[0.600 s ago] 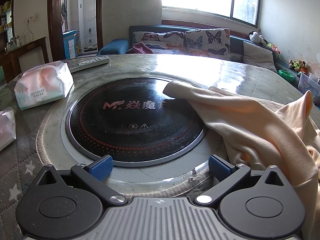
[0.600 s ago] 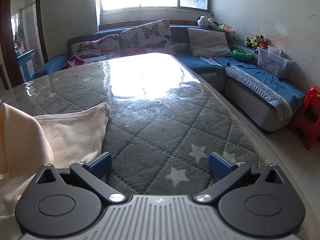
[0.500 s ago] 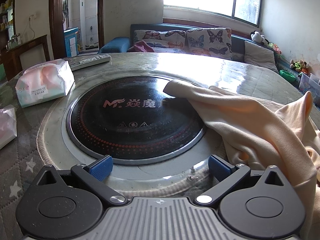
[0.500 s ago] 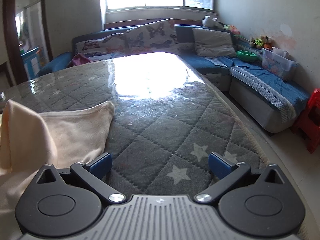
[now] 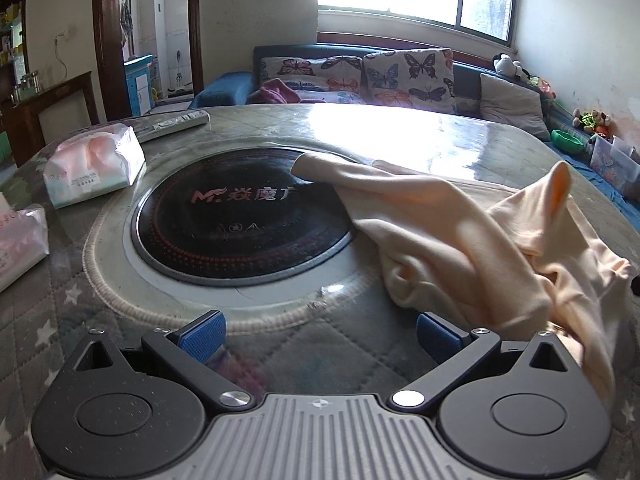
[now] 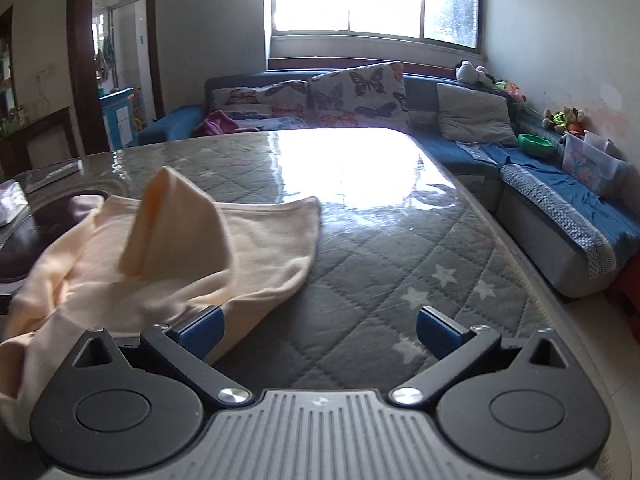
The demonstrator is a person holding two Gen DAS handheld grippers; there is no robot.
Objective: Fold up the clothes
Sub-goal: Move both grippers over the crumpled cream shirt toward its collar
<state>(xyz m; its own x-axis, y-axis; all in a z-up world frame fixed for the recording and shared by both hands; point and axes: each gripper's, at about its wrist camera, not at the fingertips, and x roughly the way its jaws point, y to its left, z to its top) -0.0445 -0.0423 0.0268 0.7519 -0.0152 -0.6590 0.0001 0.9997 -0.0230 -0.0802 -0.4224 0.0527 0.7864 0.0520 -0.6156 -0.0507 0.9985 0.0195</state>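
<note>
Left wrist view: my left tongs [image 5: 320, 330] spread wide, blue pads [image 5: 202, 332] apart, nothing between them, hovering over the near edge of the surface [image 5: 360, 344]. Peach garment [image 5: 472, 240] lies crumpled toward the right side of the surface, one end draped onto the black round cooktop [image 5: 240, 216] set in the middle, one fold sticking up in a peak. Its near edge sits just beside my right-hand pad; contact unclear. Tissue pack [image 5: 92, 168] near the left edge, a second pack [image 5: 20, 244] at the left edge closer in, remote control [image 5: 176, 122] toward the far left corner.

Right wrist view: my right tongs [image 6: 320, 330] also fully spread, holding nothing. Garment [image 6: 192, 256] on the left part of the quilted surface [image 6: 400, 256], peaked fold up, its near hem passing behind the left pad [image 6: 202, 330]; touching or not, cannot tell. Blue sofa [image 6: 560, 208] beyond the far and right edges.
</note>
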